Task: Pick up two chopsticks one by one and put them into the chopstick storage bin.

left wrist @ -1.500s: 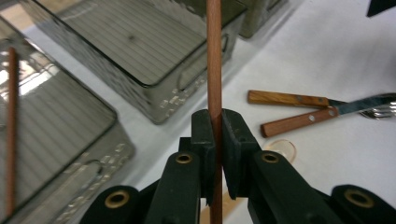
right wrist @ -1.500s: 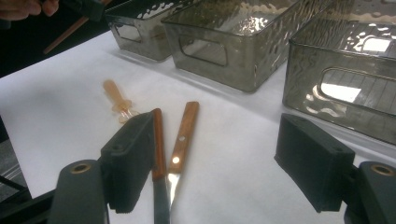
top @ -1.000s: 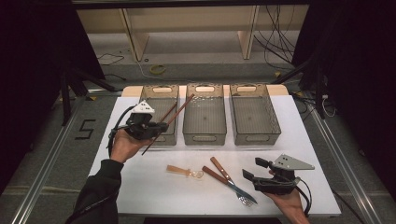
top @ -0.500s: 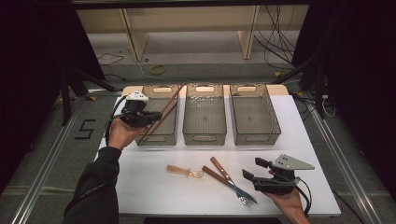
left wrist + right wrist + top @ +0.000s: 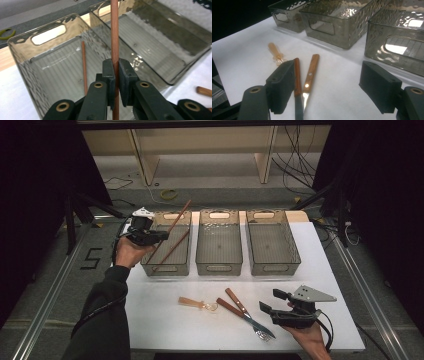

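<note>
- Left gripper (image 5: pixel 115 82) jaws pinch a round wooden chopstick (image 5: pixel 114 37), centre frame.
- Right gripper (image 5: pixel 327 87) jaws spread wide.
- A second chopstick (image 5: pixel 84 67) lies inside the translucent ribbed left bin (image 5: pixel 22 65).

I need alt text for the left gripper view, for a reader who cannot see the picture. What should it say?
The left gripper, its two black jaws shut, holds a reddish-brown wooden chopstick upright above a smoky transparent bin. A second chopstick already lies inside that bin, and a similar bin stands next to it on the white table.
</note>
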